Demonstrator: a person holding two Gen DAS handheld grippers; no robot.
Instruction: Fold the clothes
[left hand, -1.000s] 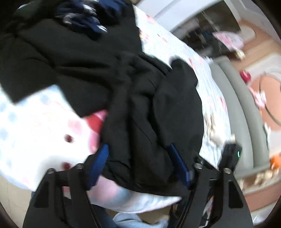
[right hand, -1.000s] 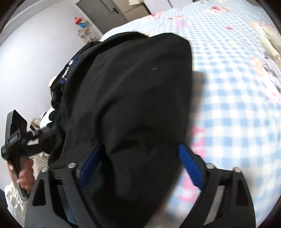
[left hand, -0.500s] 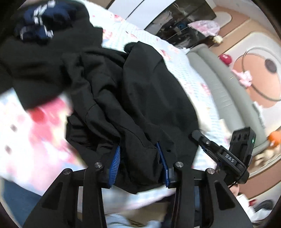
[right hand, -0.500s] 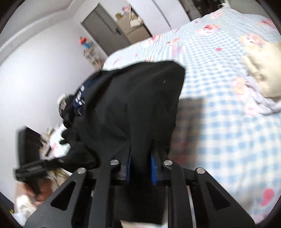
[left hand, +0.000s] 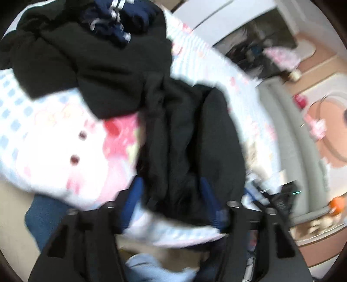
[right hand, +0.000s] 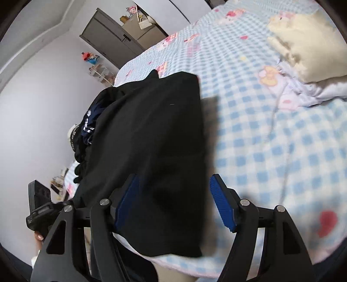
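A black garment (left hand: 195, 134) lies crumpled at the near edge of the bed, running away from me. In the left wrist view my left gripper (left hand: 171, 195) is open, its blue pads on either side of the garment's near end. Seen from the right wrist, the same black garment (right hand: 151, 130) lies flatter, with a straight right edge. My right gripper (right hand: 173, 195) is open and straddles its near hem, the pads apart from the cloth. The left gripper's body (right hand: 41, 208) shows at the lower left, held by a hand.
A pile of dark clothes (left hand: 86, 54) topped by a navy striped piece (left hand: 112, 19) lies further back. The bed has a blue-checked cartoon sheet (right hand: 271, 141) with a cream pillow (right hand: 303, 43) at the right. A grey padded edge (left hand: 288, 130) and floor lie beyond.
Half a second ago both grippers were pinched on the black garment and lifting it. Now both have opened and the garment has dropped back onto the bed.
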